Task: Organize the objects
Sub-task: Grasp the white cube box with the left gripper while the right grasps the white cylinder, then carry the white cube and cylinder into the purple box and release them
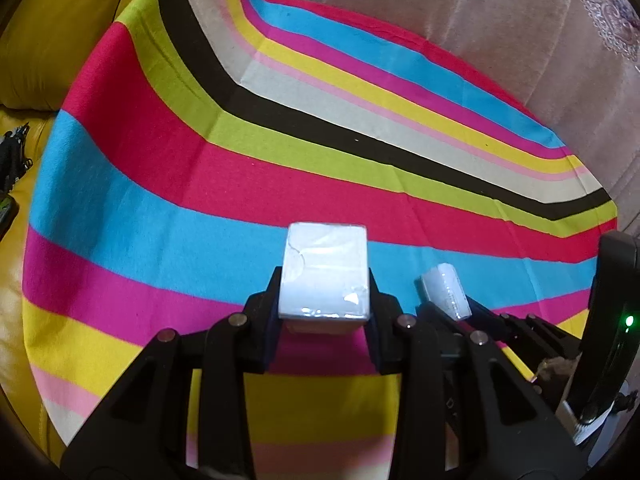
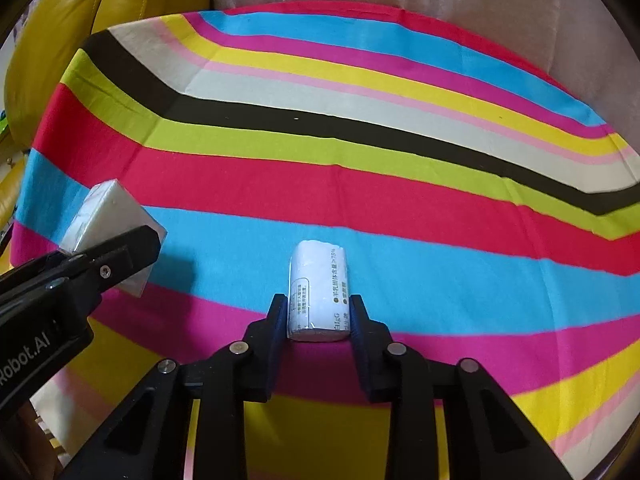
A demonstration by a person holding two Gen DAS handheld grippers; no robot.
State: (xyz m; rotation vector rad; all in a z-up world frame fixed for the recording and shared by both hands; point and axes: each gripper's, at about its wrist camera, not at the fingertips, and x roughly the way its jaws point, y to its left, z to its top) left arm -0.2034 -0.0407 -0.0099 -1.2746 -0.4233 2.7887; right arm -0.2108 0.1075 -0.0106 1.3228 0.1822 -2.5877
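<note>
My left gripper [image 1: 325, 280] is shut on a white plastic-wrapped box [image 1: 325, 270] and holds it above the striped cloth [image 1: 200, 184]. My right gripper [image 2: 318, 306] is shut on a white cylindrical packet [image 2: 318, 292] with printed text, held above the cloth [image 2: 360, 184]. In the left wrist view the packet [image 1: 444, 290] and the right gripper [image 1: 448, 300] show just to the right. In the right wrist view the box [image 2: 108, 216] in the left gripper [image 2: 120, 248] shows at the left.
The colourful striped cloth covers a round surface. A yellow leather sofa [image 1: 48, 32] lies to the left and a beige upholstered seat back [image 1: 480, 20] behind. Dark items [image 1: 12, 152] lie on the sofa at the far left.
</note>
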